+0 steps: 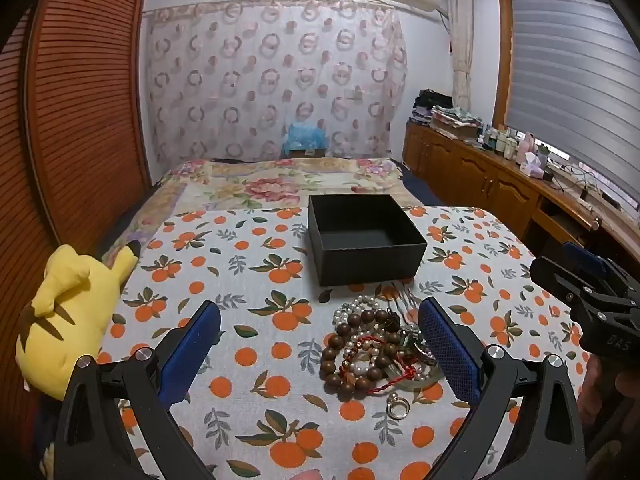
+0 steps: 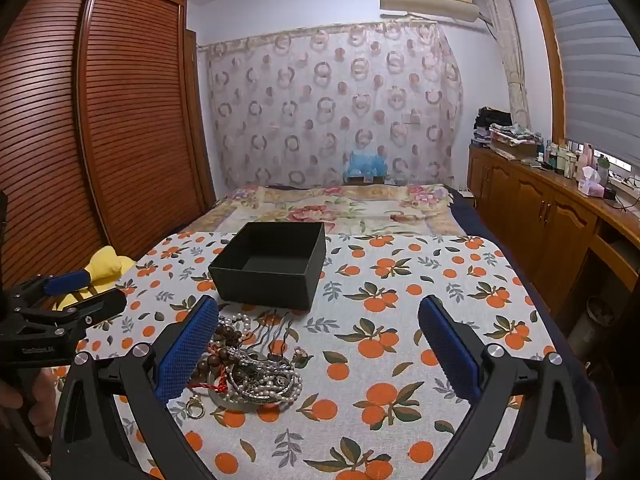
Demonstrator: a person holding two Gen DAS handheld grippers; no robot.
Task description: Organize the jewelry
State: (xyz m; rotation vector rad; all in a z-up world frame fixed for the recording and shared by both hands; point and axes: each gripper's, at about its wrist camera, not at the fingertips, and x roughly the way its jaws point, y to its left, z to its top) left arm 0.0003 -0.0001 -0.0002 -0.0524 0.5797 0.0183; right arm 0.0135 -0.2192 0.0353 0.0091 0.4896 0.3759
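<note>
Both your left tool (image 1: 320,344) and right tool (image 2: 318,344) gape empty, so grabbing the tangled jewelry pile (image 1: 376,350) may drag several strands short of the black box (image 1: 366,238).

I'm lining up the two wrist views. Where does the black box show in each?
Left wrist: black box sits centre, slightly right, beyond the jewelry pile.
Right wrist: black box sits left of centre, beyond the same pile.
Shared landmark: the orange-print tablecloth.

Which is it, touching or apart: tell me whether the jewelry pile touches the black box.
Apart. The left wrist view shows patterned tablecloth between the jewelry pile and the near wall of the black box.
</note>
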